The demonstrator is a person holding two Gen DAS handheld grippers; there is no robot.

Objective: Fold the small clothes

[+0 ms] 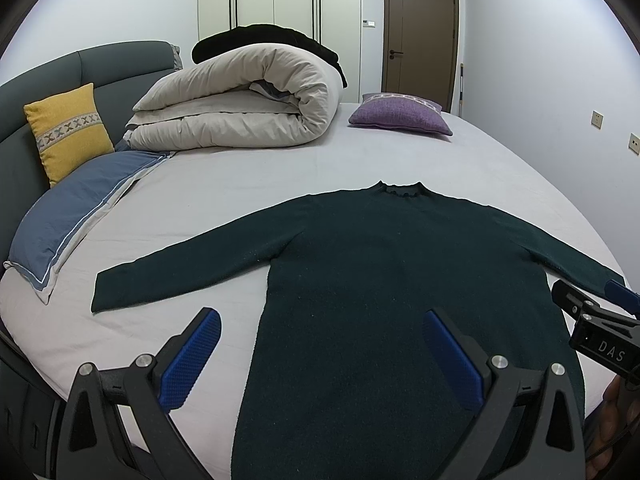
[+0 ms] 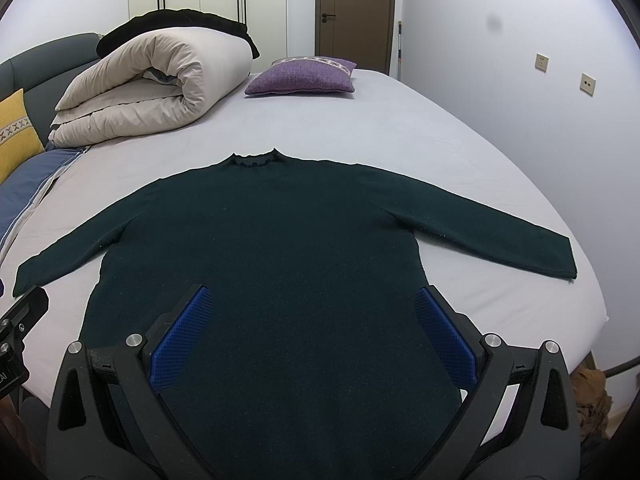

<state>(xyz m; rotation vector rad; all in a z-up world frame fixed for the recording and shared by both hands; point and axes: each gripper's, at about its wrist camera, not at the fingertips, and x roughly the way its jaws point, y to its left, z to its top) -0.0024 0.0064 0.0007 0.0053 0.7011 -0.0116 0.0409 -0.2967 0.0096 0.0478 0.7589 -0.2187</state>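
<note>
The left gripper (image 1: 322, 354), blue-padded, is held with fingers spread apart, nothing between them, above the near left edge of the dark green knitted long-sleeved sweater (image 1: 384, 280). The right gripper (image 2: 312, 328) is likewise spread wide and empty, above the sweater's lower body. The sweater is laid flat on the pale grey bed sheet (image 2: 400, 128), sleeves stretched out left and right, collar at the far side. Farther off, a rolled beige duvet (image 1: 240, 108) and a purple cushion (image 1: 400, 114) are seen.
</note>
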